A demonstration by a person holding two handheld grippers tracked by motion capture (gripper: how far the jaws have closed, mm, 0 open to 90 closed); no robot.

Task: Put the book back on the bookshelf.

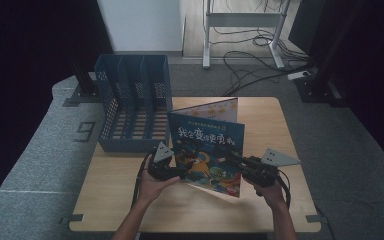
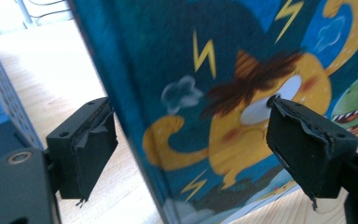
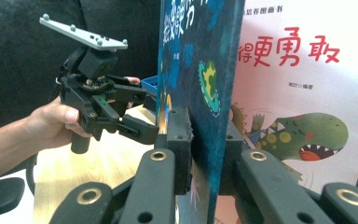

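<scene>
Your R claw (image 3: 205, 140) was clamped on the blue picture book's (image 1: 207, 150) edge, holding it upright over the worktop (image 1: 130, 200). L claw (image 2: 191, 149) was open, jaws straddling the cover w/o touching, beside the blue file rack (image 1: 132, 100).

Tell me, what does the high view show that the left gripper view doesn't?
The high view alone gives the whole table, the full blue file rack, the right gripper clamped on the book's edge, and floor cables. The left gripper view alone gives its pads standing open around the cover's edge. Both share the blue picture book.
</scene>
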